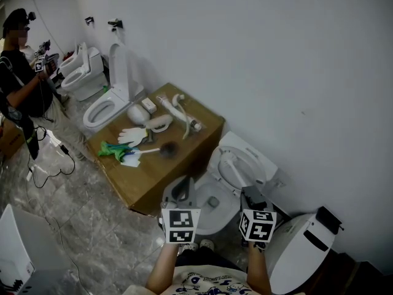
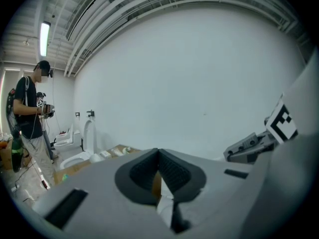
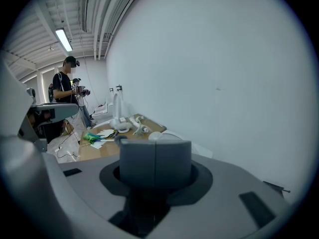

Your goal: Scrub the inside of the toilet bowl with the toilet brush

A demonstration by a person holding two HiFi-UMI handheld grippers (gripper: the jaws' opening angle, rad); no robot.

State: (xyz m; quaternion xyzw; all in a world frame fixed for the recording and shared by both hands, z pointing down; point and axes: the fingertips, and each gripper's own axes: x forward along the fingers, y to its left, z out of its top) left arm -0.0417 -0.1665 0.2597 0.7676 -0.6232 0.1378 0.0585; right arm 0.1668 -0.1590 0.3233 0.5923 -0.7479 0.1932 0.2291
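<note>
A white toilet (image 1: 216,203) stands by the wall with its lid (image 1: 244,158) raised, just ahead of me. The toilet brush (image 1: 164,148), white-handled with a dark head, lies on a cardboard box (image 1: 153,177) to the left of the toilet; it also shows small in the right gripper view, brush (image 3: 119,139). My left gripper (image 1: 182,190) hovers over the bowl's left rim, shut and holding nothing (image 2: 158,169). My right gripper (image 1: 253,197) hangs over the bowl's right side, also shut and holding nothing (image 3: 155,162).
On the box lie white gloves (image 1: 132,136), a green item (image 1: 115,150) and several white brushes (image 1: 174,109). Two more toilets (image 1: 105,106) stand further left. A person (image 1: 21,72) stands at the far left. A white bin (image 1: 303,246) sits at my right. Cables (image 1: 52,165) trail on the floor.
</note>
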